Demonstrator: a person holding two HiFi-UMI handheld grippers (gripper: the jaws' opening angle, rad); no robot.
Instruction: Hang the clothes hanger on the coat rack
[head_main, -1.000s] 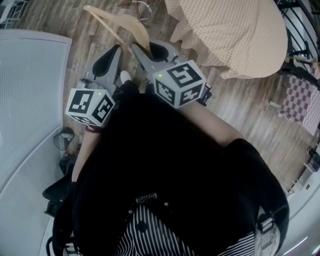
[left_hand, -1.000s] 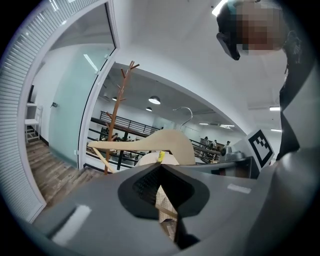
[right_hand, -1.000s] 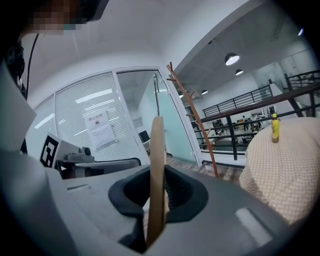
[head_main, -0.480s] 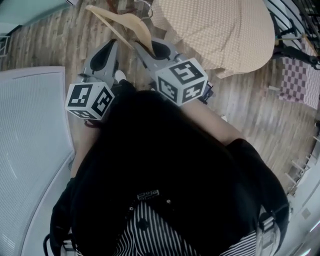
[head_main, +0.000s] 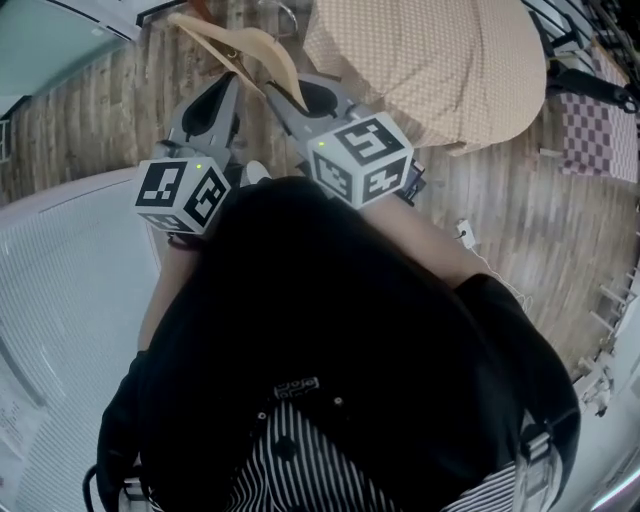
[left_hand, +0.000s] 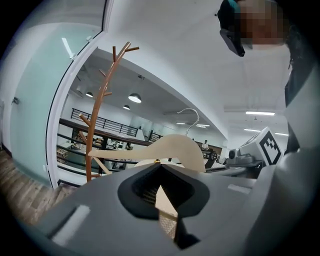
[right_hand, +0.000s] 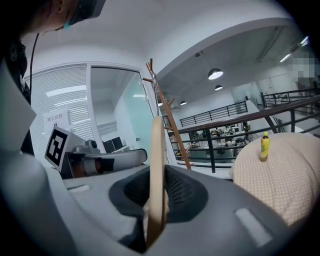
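A pale wooden clothes hanger (head_main: 255, 48) with a metal hook is held out ahead of the person over the wood floor. My right gripper (head_main: 285, 95) is shut on its right end; in the right gripper view the hanger (right_hand: 157, 150) stands edge-on between the pads. My left gripper (head_main: 228, 85) is beside it, just under the hanger's left arm, jaws slightly apart with nothing in them. In the left gripper view the hanger (left_hand: 175, 150) spans above that gripper (left_hand: 161, 172). A brown branching coat rack (left_hand: 100, 110) stands ahead by the glass wall, and the coat rack (right_hand: 167, 117) also shows in the right gripper view.
A round table under a beige checked cloth (head_main: 440, 60) stands right of the hanger, with a yellow bottle (right_hand: 264, 146) on it. A checked chair (head_main: 590, 130) is far right. A frosted glass wall (head_main: 60, 50) and a white ribbed surface (head_main: 60, 300) are on the left. Black railing (right_hand: 225, 125) runs behind.
The view has swung: the white ribbed surface slid down the left side and the glass wall came in at top left. Both grippers keep their pose, the hanger still held.
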